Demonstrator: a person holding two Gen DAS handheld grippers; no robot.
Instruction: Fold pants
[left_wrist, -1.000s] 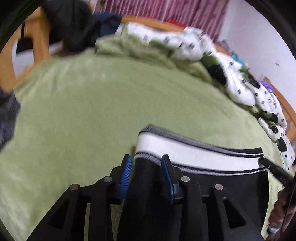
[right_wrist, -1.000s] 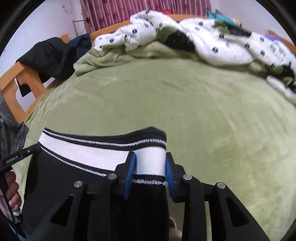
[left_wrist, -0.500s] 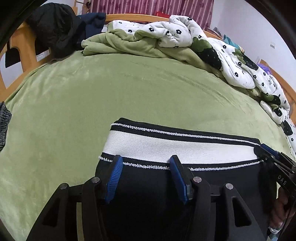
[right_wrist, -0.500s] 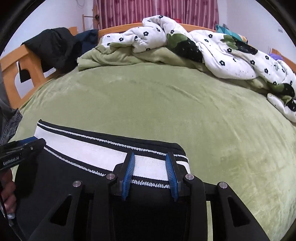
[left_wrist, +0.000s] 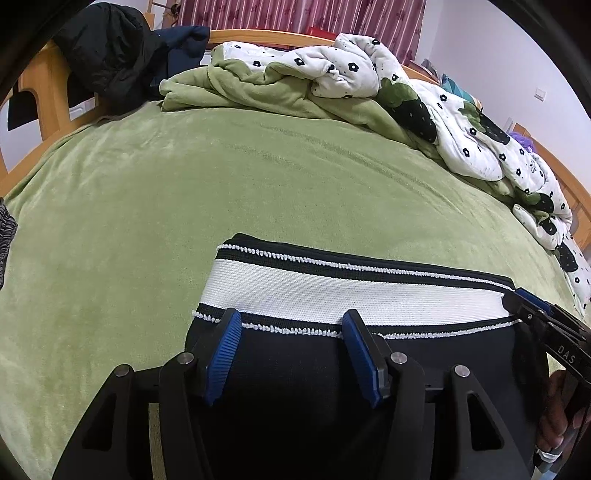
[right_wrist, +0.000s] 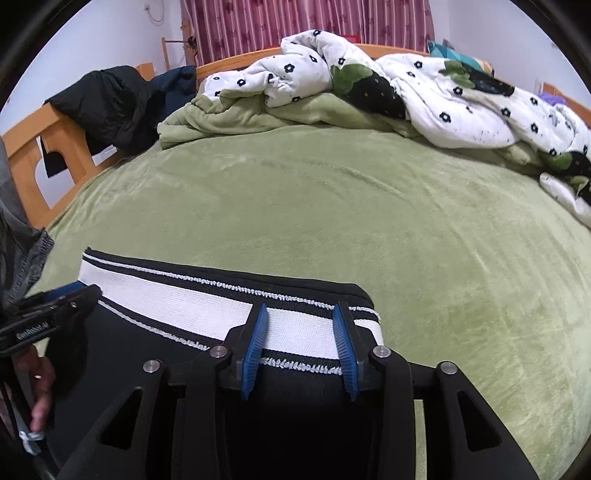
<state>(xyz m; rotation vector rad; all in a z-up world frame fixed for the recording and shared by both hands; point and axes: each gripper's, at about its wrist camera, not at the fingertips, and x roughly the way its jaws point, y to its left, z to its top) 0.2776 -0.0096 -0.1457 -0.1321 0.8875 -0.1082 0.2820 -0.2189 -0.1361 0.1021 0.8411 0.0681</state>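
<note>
I am opening both jaws, left hand-held gripper (left_wrist: 291, 354) and right hand-held gripper (right_wrist: 299, 349), to release the black pants with white striped waistband (left_wrist: 332, 291) flat on the green plush bed (left_wrist: 184, 192).

My claws hang over a bed (left_wrist: 258, 192) spread with a green fleece blanket. Black pants (left_wrist: 332, 369) with a white waistband lie flat at six o'clock. A rumpled flowered quilt (right_wrist: 424, 92) is heaped from twelve to three (green underside showing), a black jacket (right_wrist: 107, 103) at ten
</note>
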